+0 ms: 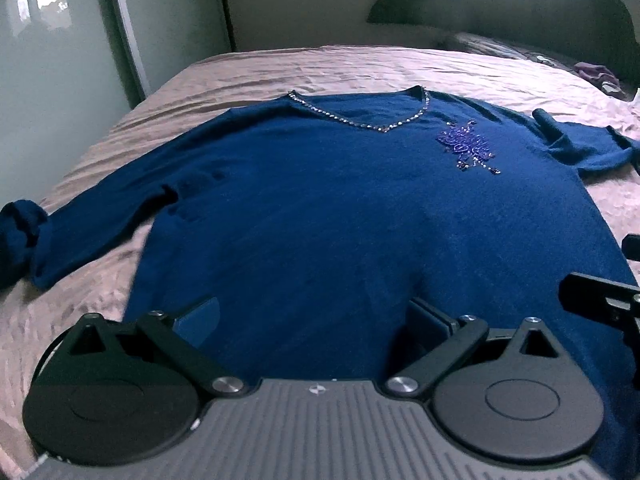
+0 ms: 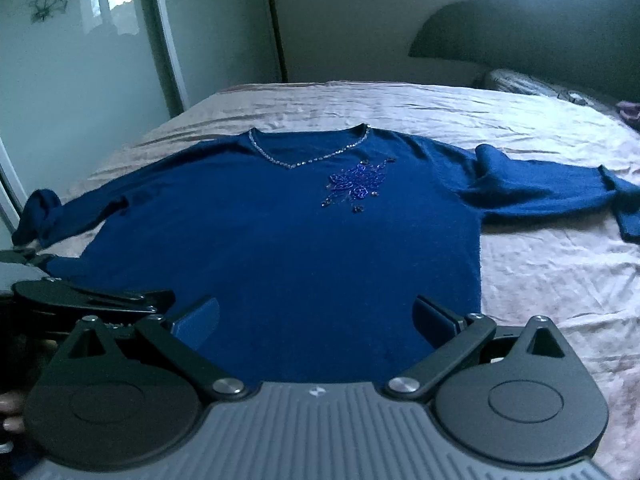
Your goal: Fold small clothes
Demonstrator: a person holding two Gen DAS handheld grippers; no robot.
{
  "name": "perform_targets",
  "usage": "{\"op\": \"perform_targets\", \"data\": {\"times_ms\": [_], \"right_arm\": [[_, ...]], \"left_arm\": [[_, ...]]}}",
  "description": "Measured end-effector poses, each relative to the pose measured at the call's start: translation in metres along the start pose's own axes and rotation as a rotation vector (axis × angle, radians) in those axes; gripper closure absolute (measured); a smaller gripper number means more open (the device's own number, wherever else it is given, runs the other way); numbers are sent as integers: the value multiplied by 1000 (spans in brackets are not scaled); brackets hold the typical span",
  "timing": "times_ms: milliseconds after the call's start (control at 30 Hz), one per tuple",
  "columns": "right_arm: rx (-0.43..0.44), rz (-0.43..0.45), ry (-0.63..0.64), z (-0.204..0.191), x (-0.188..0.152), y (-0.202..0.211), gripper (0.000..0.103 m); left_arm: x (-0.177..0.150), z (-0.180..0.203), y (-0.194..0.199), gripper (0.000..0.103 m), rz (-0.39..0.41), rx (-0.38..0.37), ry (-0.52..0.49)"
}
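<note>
1. Lying flat, front up, on pink bedsheet [image 1: 360,68]: blue sweater [image 1: 340,216], hem nearest both cams, V-neck w/ sequin trim [image 1: 360,122] pointing twd far side of bed.
2. Showing beaded motif [image 2: 358,186] on chest, just below neckline.
3. Stretching out sideways: both sleeves; left sleeve [image 2: 44,216] bunching at cuff nr bed edge, right sleeve [image 2: 552,196] folding over itself partway.
4. Hovering over hem, left side: left gripper [image 1: 316,320], jaws spread wide, nothing btwn them.
5. Hovering over hem, right side: right gripper [image 2: 316,320], jaws also spread wide, gripping nothing; whether touching fabric, can't tell.
6. Standing behind bed: dark headboard [image 2: 540,28], wardrobe doors [image 2: 80,60] at left.
</note>
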State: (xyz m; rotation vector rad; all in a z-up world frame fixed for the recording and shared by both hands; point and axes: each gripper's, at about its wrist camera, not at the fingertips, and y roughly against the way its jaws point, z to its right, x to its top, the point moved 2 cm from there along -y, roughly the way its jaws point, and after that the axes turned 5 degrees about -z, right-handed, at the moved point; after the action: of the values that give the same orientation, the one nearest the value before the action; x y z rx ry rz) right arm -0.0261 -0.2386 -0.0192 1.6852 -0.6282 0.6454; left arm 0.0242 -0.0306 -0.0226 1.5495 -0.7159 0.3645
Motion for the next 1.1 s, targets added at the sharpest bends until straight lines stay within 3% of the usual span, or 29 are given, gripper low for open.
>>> {"op": "perform_targets", "data": {"times_ms": [433,767,967,1100], "right_arm": [[65,4,-69,17,3,-4,0],[32,8,-121,44,2,-8,0],[-81,50,-145,83,4,-4,0],[-283,127,-149,137,12,2,0]], "left_arm": [[13,12,-11,2,-9,-12,-17],[20,25,-20,2,23,-11,-28],[20,30,-26,2,47,-4,-42],[21,28,-28,1,58,-9,-36]]}}
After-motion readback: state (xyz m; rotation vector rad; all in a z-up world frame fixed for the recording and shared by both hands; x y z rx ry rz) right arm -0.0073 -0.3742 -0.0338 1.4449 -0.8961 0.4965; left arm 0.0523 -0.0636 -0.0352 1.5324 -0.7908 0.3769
